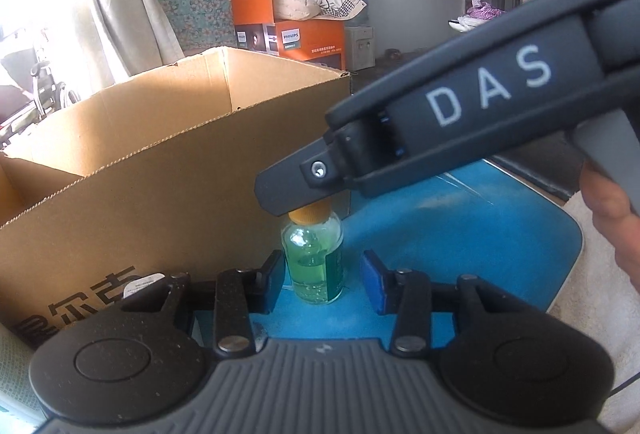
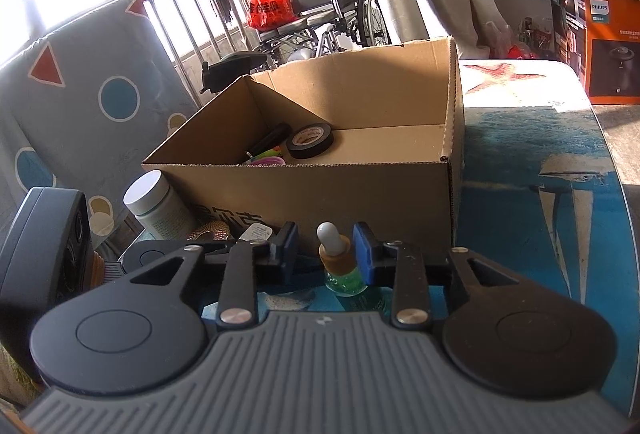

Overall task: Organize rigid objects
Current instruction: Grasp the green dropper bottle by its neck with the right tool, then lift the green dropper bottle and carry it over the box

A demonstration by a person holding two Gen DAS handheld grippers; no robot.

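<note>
A small glass dropper bottle (image 1: 314, 266) of green liquid, with an amber collar and a white rubber bulb (image 2: 329, 234), stands upright on the blue printed tabletop (image 1: 460, 234), just in front of an open cardboard box (image 2: 360, 186). My left gripper (image 1: 323, 268) is open around the bottle's body. Its left pad is close to the glass and there is a gap on the right. From the upper right, a finger (image 1: 288, 194) of my right gripper reaches over the cap. In the right wrist view my right gripper (image 2: 326, 240) is open around the bottle's top, which stands near the right pad.
The cardboard box (image 1: 160, 154) holds a black tape roll (image 2: 310, 140), a dark pen (image 2: 268, 142) and small coloured items. A white-lidded jar (image 2: 154, 202) stands left of the box. A person's hand (image 1: 612, 218) is at the right edge. An orange carton (image 1: 308, 34) sits behind.
</note>
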